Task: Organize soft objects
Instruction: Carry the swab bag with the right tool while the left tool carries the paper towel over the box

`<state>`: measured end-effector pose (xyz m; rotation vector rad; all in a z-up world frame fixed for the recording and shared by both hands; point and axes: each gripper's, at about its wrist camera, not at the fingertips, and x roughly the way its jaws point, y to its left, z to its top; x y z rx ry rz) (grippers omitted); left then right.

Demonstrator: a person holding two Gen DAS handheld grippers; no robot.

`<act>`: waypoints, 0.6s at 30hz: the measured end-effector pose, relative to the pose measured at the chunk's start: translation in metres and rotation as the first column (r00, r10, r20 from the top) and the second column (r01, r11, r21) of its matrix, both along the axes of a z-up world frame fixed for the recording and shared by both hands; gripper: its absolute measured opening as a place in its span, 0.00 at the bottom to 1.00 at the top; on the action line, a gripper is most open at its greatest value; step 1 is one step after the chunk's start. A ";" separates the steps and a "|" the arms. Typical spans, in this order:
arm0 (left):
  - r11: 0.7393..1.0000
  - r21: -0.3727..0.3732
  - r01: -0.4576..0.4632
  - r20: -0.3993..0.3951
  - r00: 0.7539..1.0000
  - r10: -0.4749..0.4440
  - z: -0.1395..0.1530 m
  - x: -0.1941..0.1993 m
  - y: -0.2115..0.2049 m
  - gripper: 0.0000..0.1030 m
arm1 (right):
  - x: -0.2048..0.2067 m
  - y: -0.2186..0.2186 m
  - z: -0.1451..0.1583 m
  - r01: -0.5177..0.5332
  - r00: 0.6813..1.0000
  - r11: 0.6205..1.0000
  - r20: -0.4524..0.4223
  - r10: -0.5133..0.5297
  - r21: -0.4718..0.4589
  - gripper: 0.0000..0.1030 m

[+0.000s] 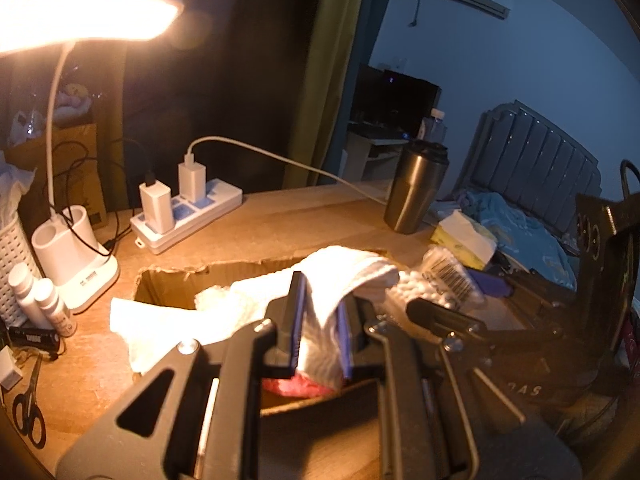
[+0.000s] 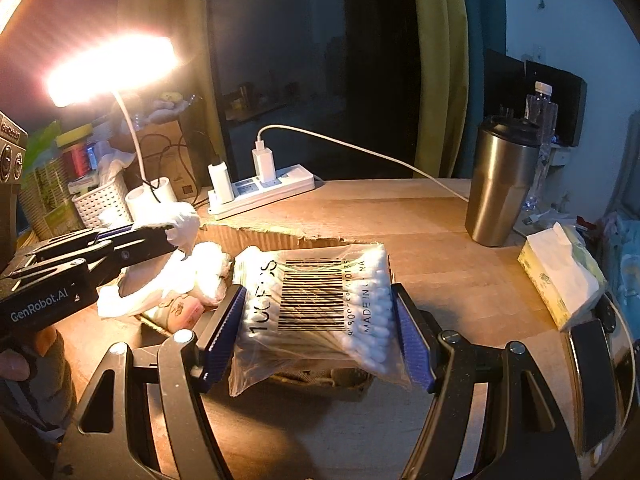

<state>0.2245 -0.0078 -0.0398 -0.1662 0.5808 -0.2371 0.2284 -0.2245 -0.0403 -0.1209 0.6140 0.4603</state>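
Here, over the cardboard box (image 2: 280, 236), our left gripper (image 1: 320, 316) pinches a white cloth (image 1: 344, 276) while our right gripper (image 2: 316, 320) seemingly clamps the cotton-swab bag (image 2: 316, 300).

A lit desk lamp (image 2: 112, 70) glares over a wooden desk (image 2: 420, 216). At the back lies a white power strip (image 2: 260, 192) with two chargers plugged in — a white cable (image 2: 360, 150) runs from one toward a steel tumbler (image 2: 502, 184) on the right. A clear water bottle (image 2: 542, 120) stands behind the tumbler. Scissors (image 1: 28, 408) lie at the desk's left edge.
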 end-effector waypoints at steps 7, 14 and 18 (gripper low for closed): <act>1.000 -0.014 0.010 -0.053 0.999 -0.011 -0.017 0.022 0.003 0.14 | 0.021 0.003 -0.008 0.010 1.000 1.000 -0.027 -0.010 -0.008 0.72; 1.000 -0.008 0.001 -0.101 0.995 -0.002 -0.031 0.036 0.004 0.14 | 0.037 0.009 -0.019 0.006 0.998 1.000 -0.062 -0.006 -0.014 0.72; 1.000 -0.004 0.000 -0.131 0.991 -0.001 -0.039 0.044 0.003 0.14 | 0.044 0.011 -0.021 0.005 0.998 1.000 -0.070 -0.006 -0.017 0.72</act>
